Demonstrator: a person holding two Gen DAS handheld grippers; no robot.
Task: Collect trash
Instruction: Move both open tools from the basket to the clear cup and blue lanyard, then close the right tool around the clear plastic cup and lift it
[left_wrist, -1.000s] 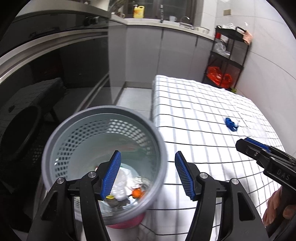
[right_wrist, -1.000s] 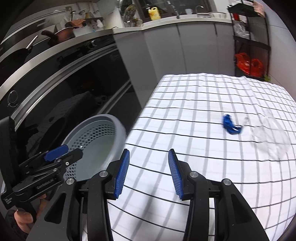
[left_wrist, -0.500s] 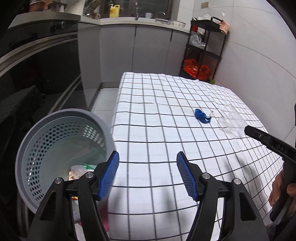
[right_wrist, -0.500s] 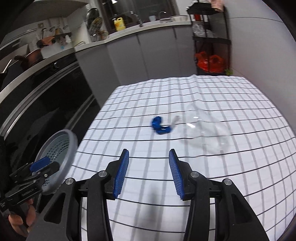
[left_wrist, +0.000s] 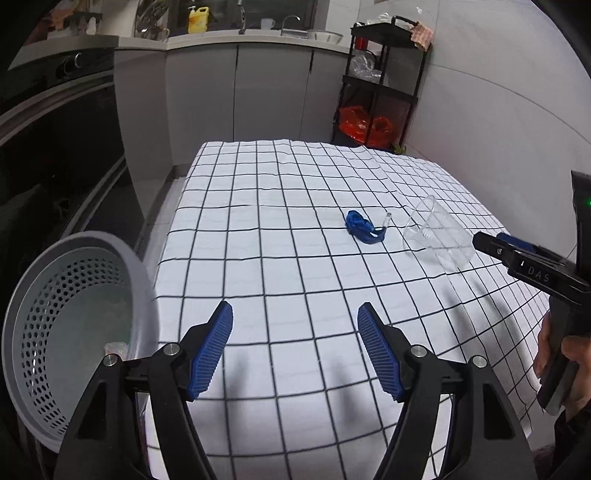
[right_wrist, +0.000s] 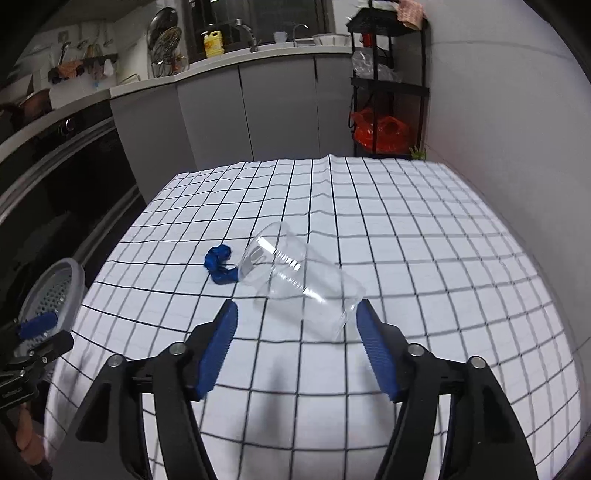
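A clear plastic cup (right_wrist: 295, 280) lies on its side on the checked tablecloth (right_wrist: 406, 258); it also shows in the left wrist view (left_wrist: 437, 236). A crumpled blue scrap (right_wrist: 219, 264) lies just left of it, seen too in the left wrist view (left_wrist: 362, 230). My right gripper (right_wrist: 297, 339) is open, low over the cloth, with the cup's wide end between its fingertips. My left gripper (left_wrist: 295, 343) is open and empty over the near left part of the table. A grey perforated bin (left_wrist: 70, 325) stands off the table's left edge.
A black shelf rack (left_wrist: 380, 85) with red bags stands at the far right corner by the white wall. Grey cabinets (left_wrist: 236, 92) and a dark oven front (left_wrist: 55, 147) run along the far and left sides. The bin holds some trash.
My left gripper swung right, away from over the bin to over the table. My right gripper moved forward and right to the cup and its jaws opened wider.
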